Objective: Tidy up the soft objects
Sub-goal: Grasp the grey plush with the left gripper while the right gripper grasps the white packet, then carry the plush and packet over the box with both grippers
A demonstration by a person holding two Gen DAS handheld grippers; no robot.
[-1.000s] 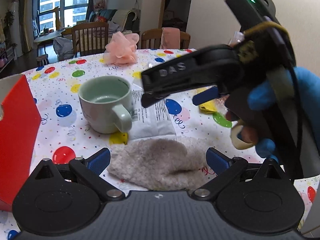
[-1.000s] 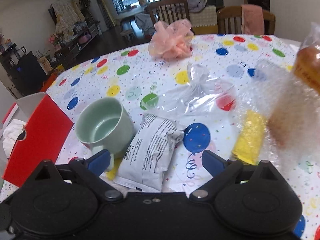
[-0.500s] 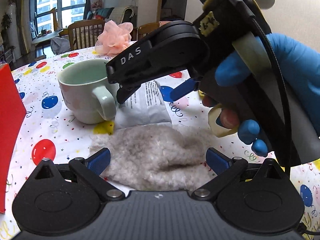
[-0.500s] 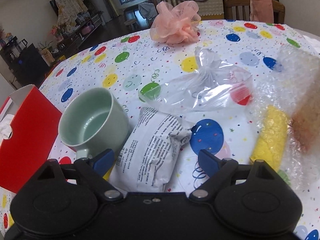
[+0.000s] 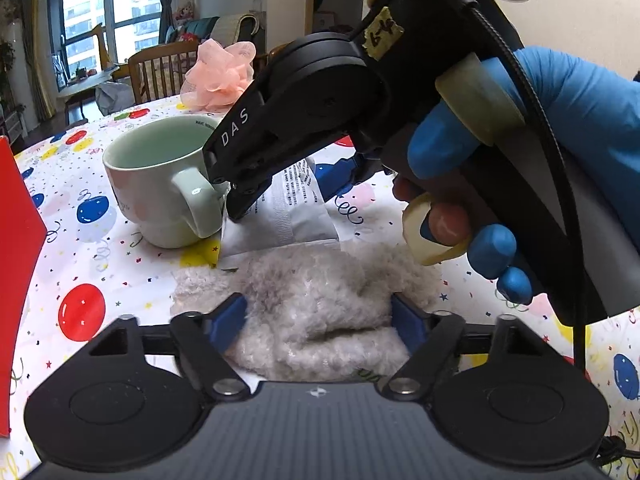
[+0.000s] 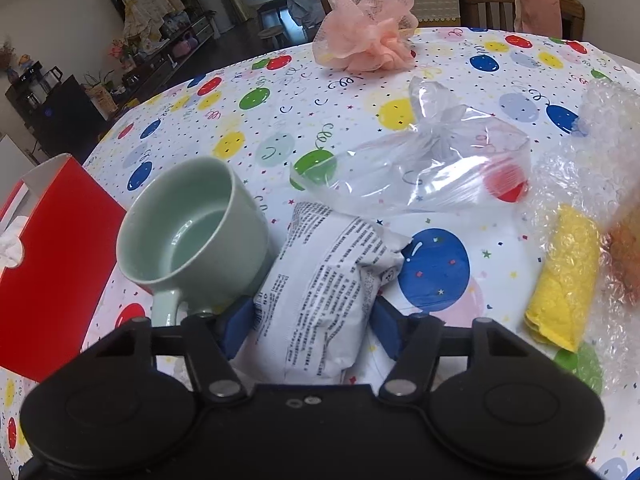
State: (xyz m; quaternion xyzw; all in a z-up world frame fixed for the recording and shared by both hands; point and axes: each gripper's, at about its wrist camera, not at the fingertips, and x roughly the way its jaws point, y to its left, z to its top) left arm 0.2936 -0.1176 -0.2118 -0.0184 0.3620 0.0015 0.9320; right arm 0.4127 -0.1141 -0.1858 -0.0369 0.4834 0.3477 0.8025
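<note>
Jaws closing on both sides: my left gripper squeezes the fluffy grey cloth, my right gripper pinches the white printed pouch beside the pale green mug, both on the counter.

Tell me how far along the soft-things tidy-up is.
Nothing looks sorted. The left hand-held gripper has just been closing on the fluffy grey cloth, the right hand-held gripper on the white packet. Pink mesh pouf, plastic bag, yellow cloth remain.
</note>
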